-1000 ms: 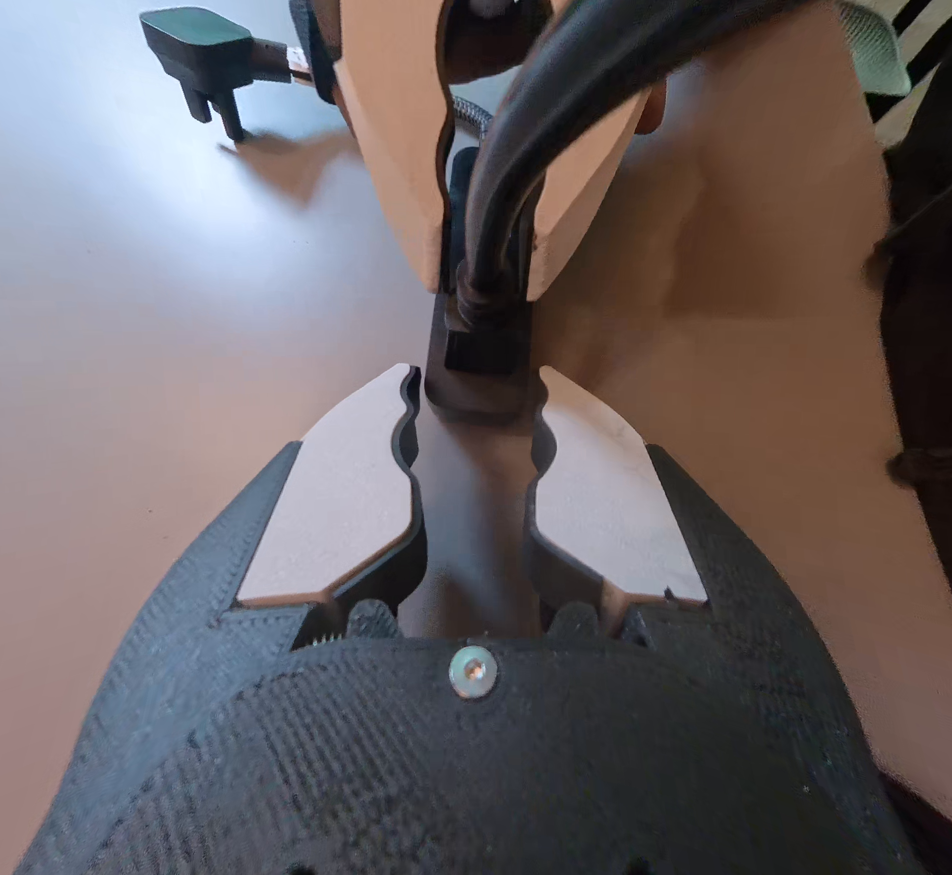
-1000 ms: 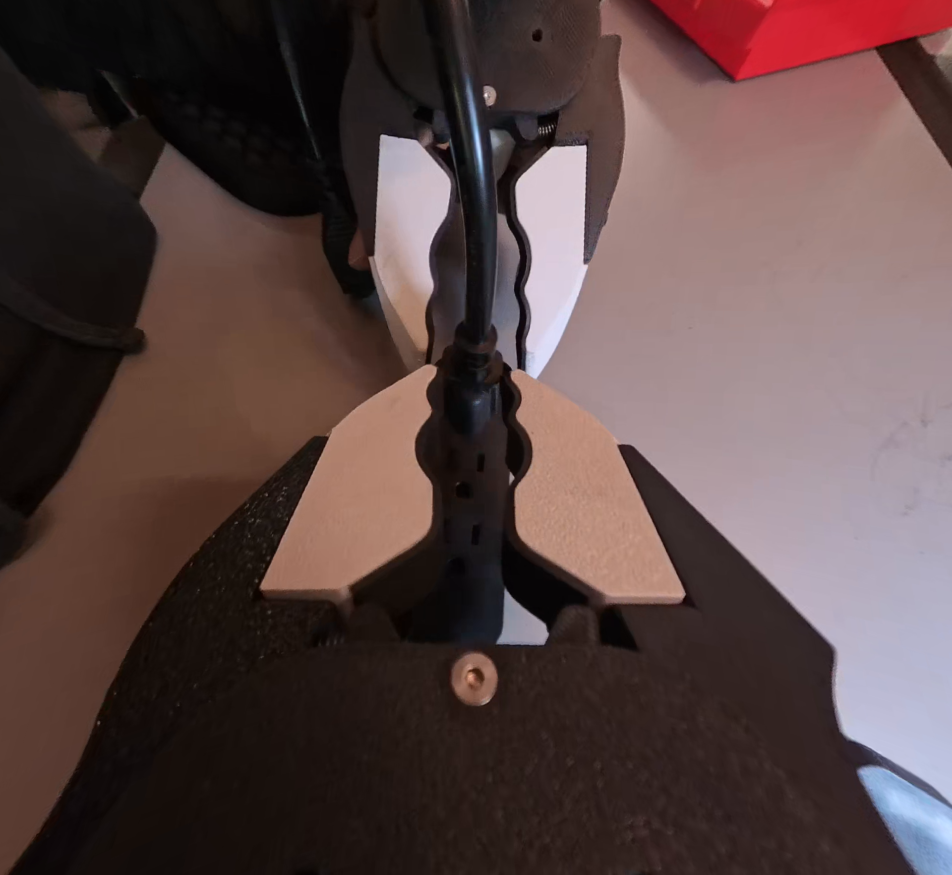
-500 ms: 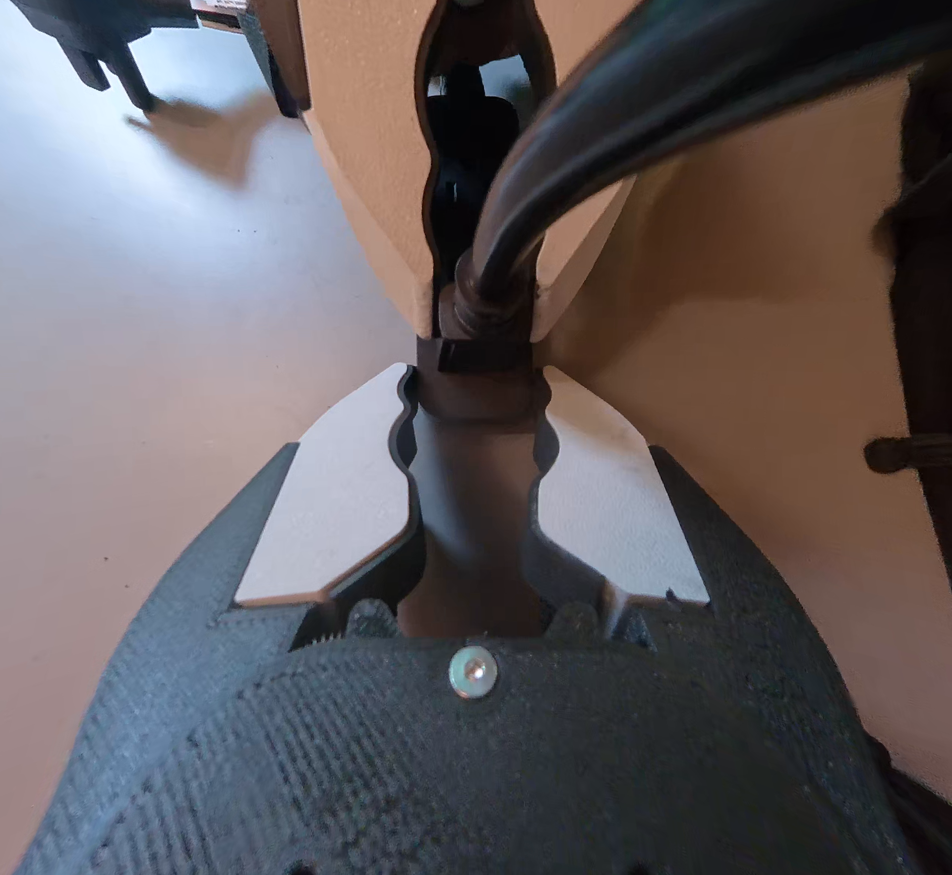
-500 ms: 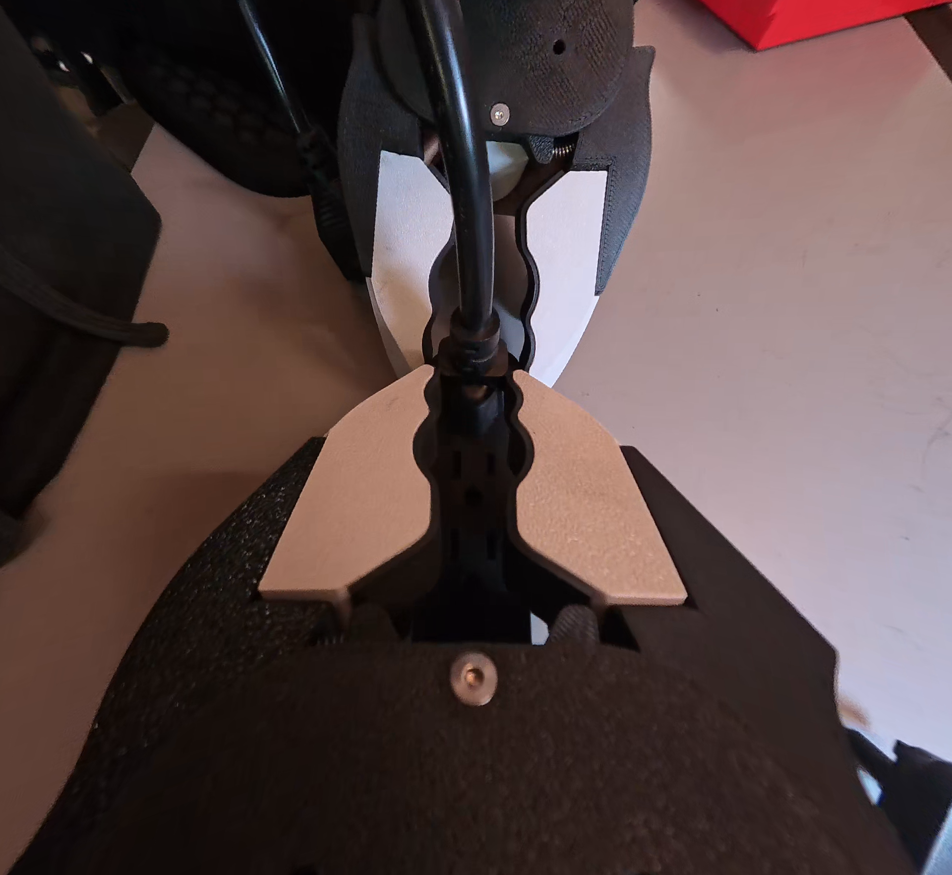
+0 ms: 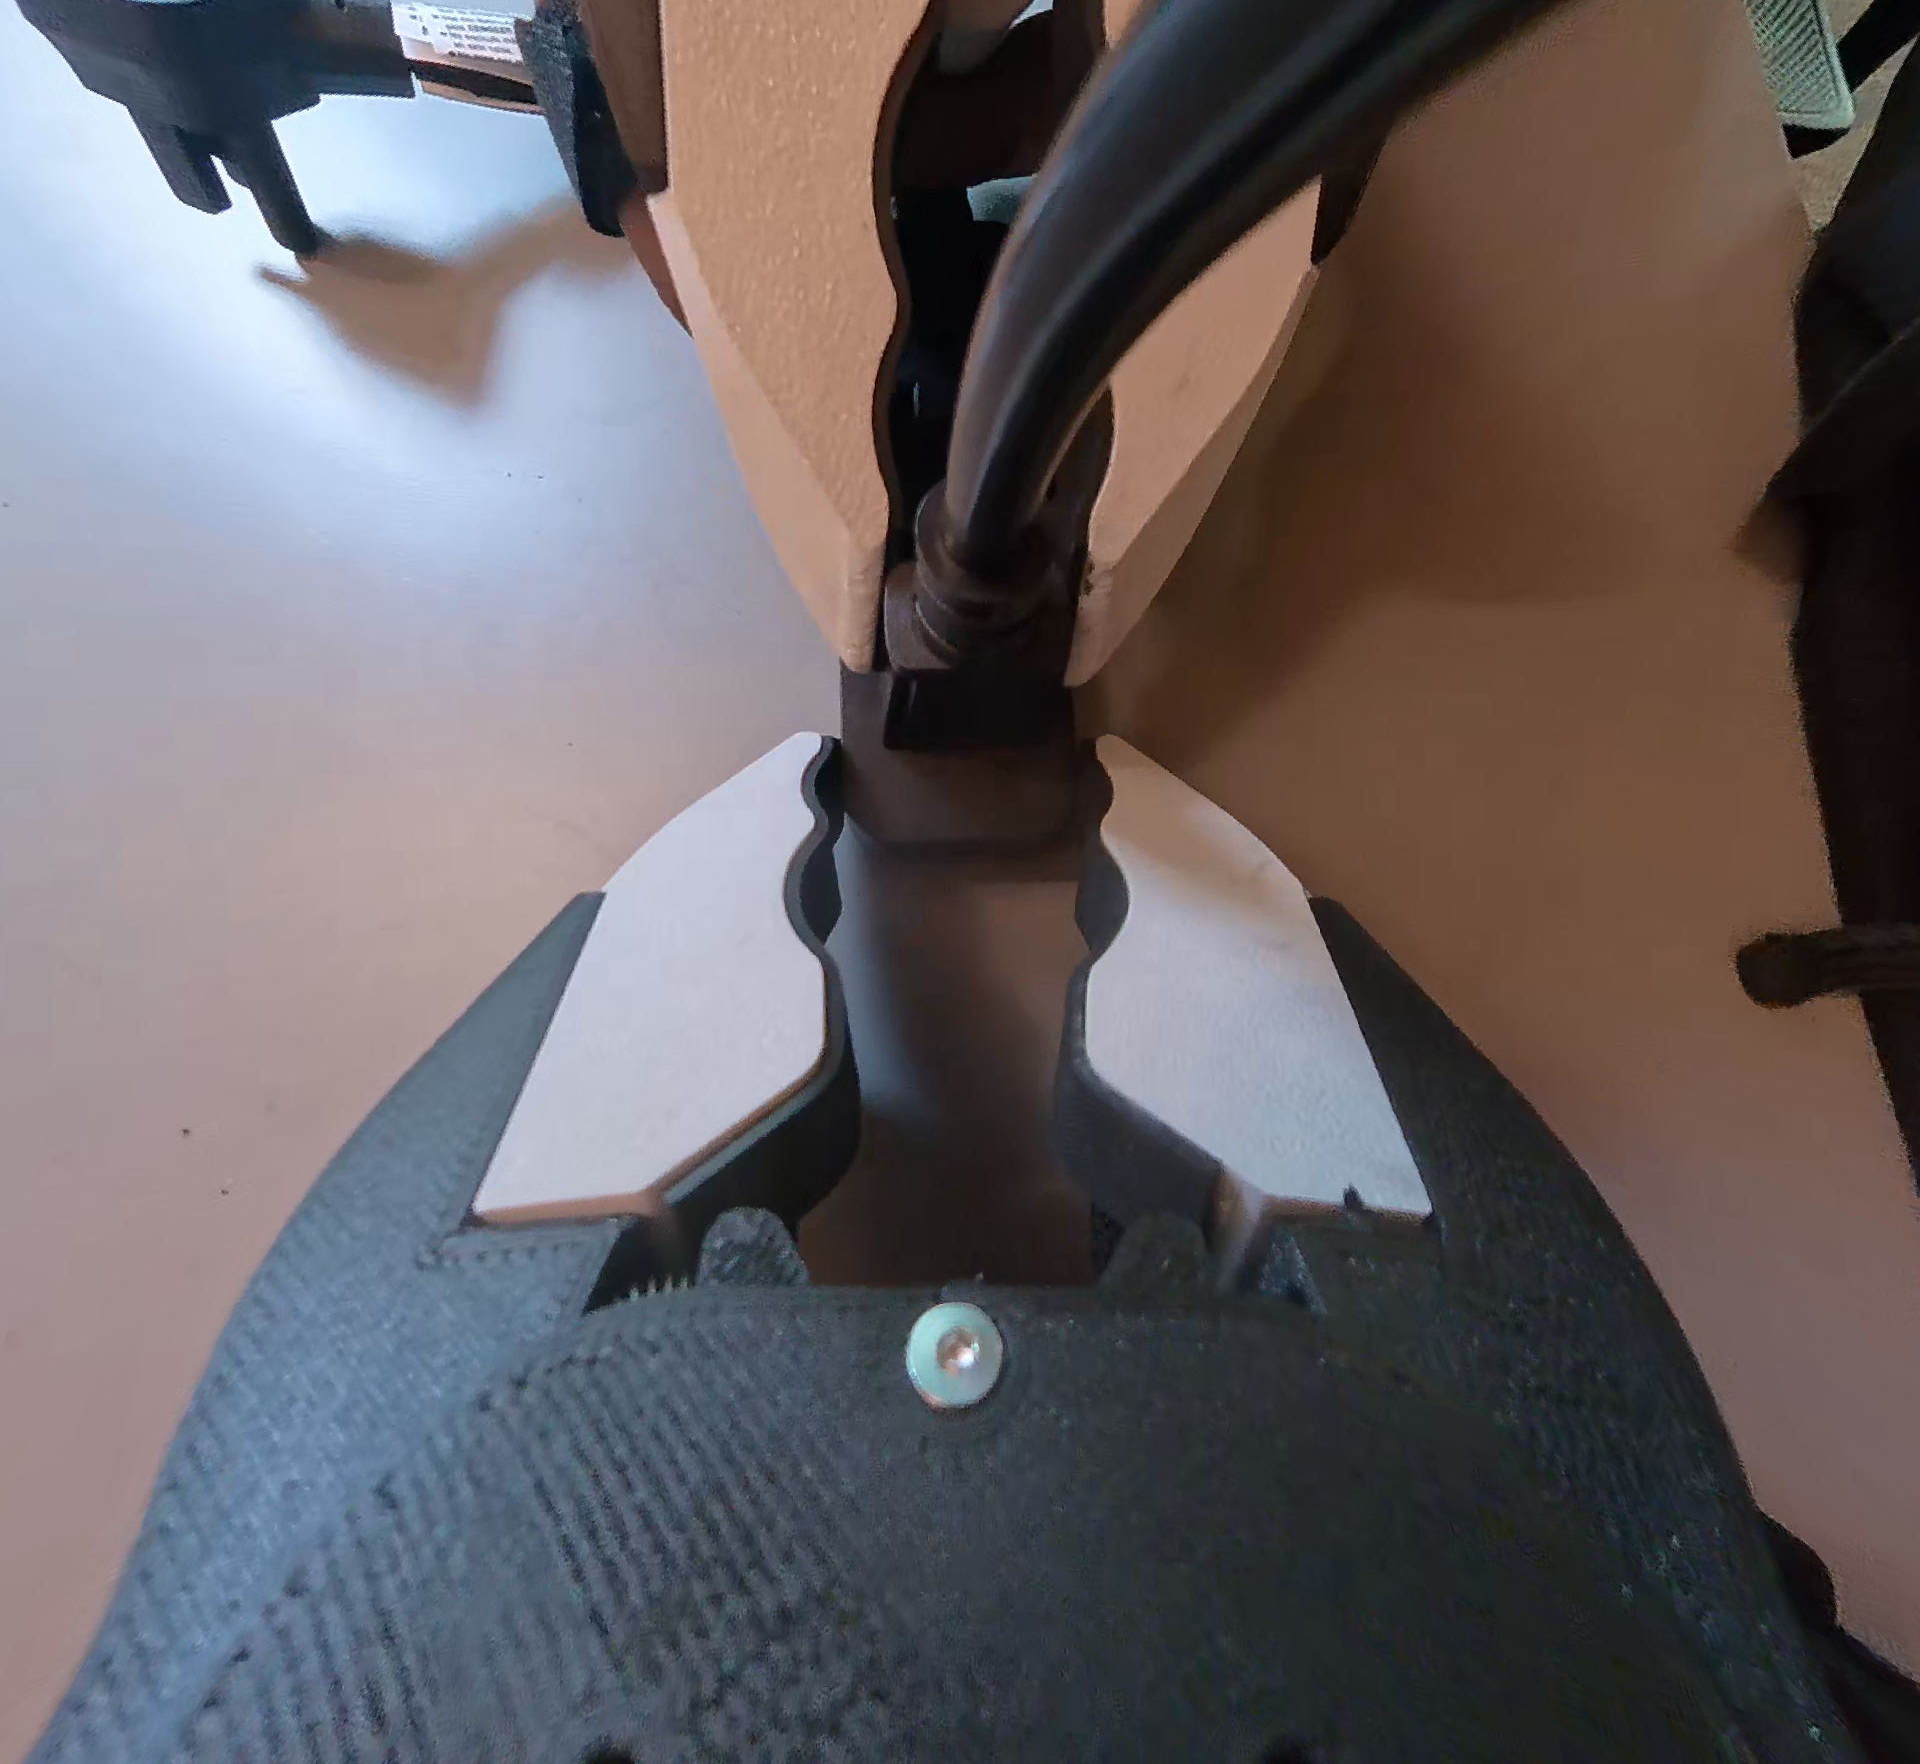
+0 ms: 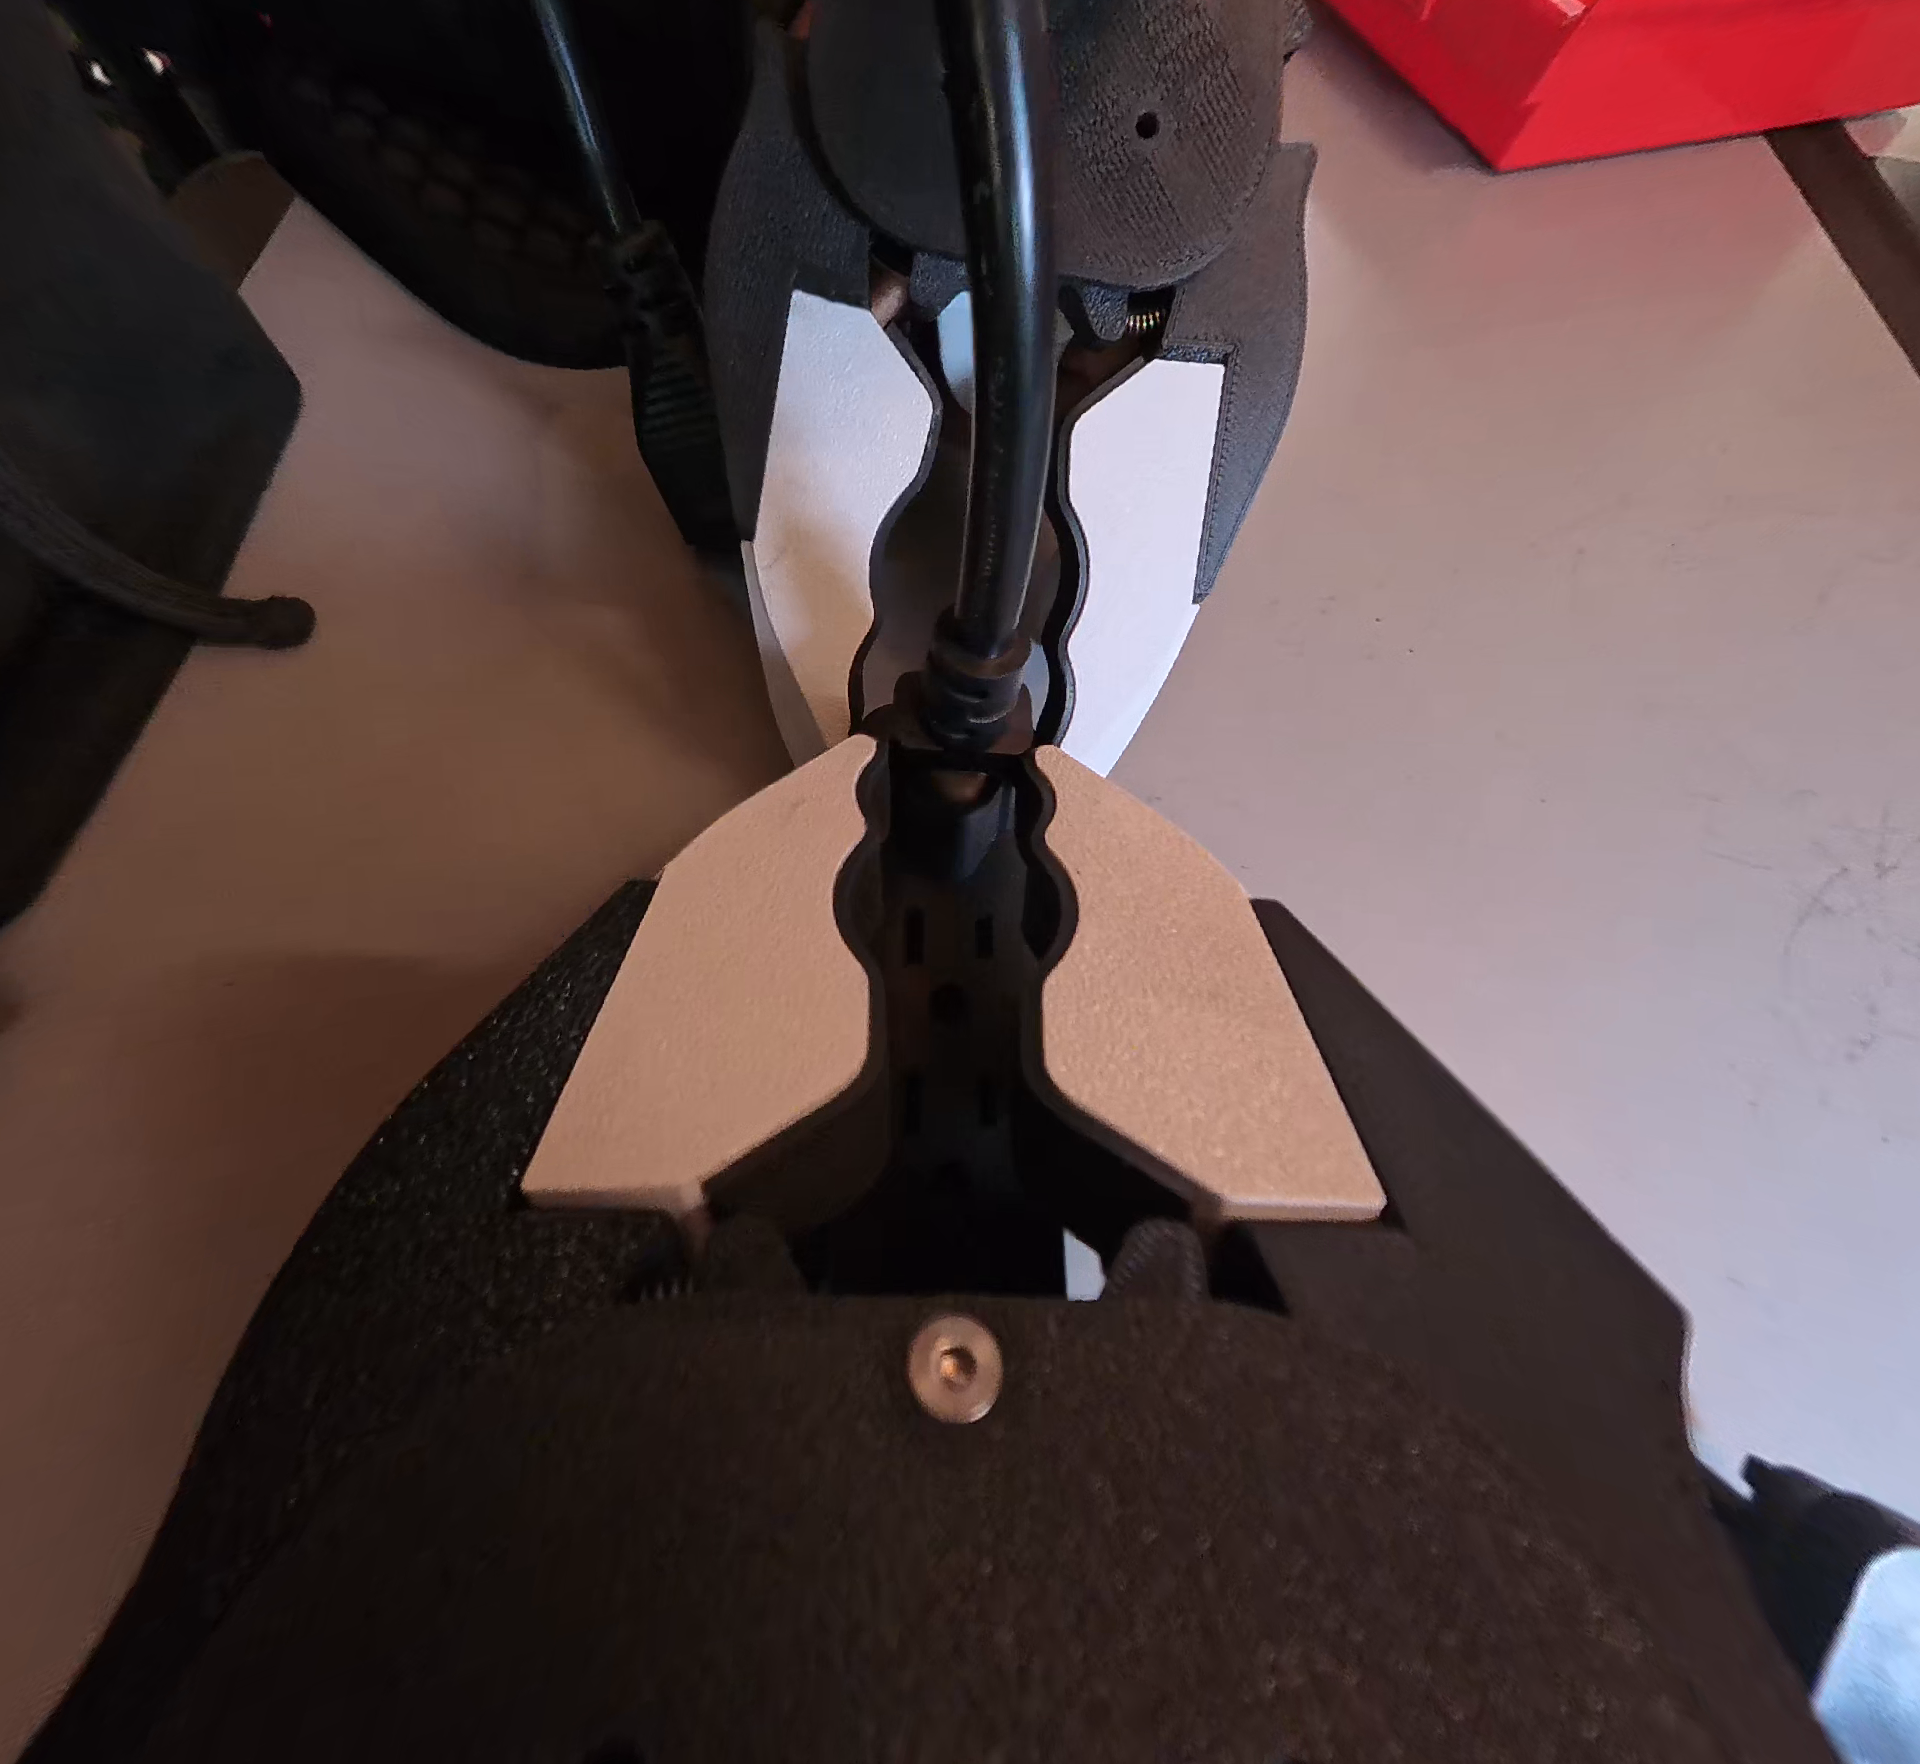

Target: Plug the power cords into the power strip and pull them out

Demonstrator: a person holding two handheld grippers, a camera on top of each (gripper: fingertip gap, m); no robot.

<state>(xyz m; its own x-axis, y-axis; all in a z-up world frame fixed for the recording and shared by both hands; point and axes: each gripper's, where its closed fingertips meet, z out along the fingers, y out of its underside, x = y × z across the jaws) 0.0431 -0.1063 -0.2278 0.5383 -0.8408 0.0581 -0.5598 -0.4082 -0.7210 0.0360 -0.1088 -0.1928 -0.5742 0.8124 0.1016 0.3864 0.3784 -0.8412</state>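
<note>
Seven items, largest first.

1. Worktop (image 6: pixel 1507 779): pale and flat, carries everything below.
2. Red bin (image 6: pixel 1558 0): far corner, well apart from the work, not involved.
3. Left gripper (image 5: pixel 961 779): closed on one end of the power strip. Judged purpose: to pin the strip so it cannot slide or lift while the plug is worked.
4. Right gripper (image 6: pixel 951 758): faces the left one tip to tip, closed on the plug. It holds the plug body, not the cable, so force goes along the pins.
5. Power strip (image 6: pixel 945 997): black, lies lengthwise between both grippers, sockets facing up.
6. Cord (image 6: pixel 997 312): thick and black, arches up from the plug and away over the left gripper, slack enough not to drag.
7. Plug (image 6: pixel 977 831): sits at a socket near the strip's middle. Whether it is fully seated cannot be told.
8. Loose plug (image 5: pixel 156 10): black, on the worktop beyond, apart from the strip, pins down.

Changes since a second ago: grips unchanged. The two grippers stand closer together. The left gripper's body has rolled slightly. The plug now looks a little tilted at the same socket.
</note>
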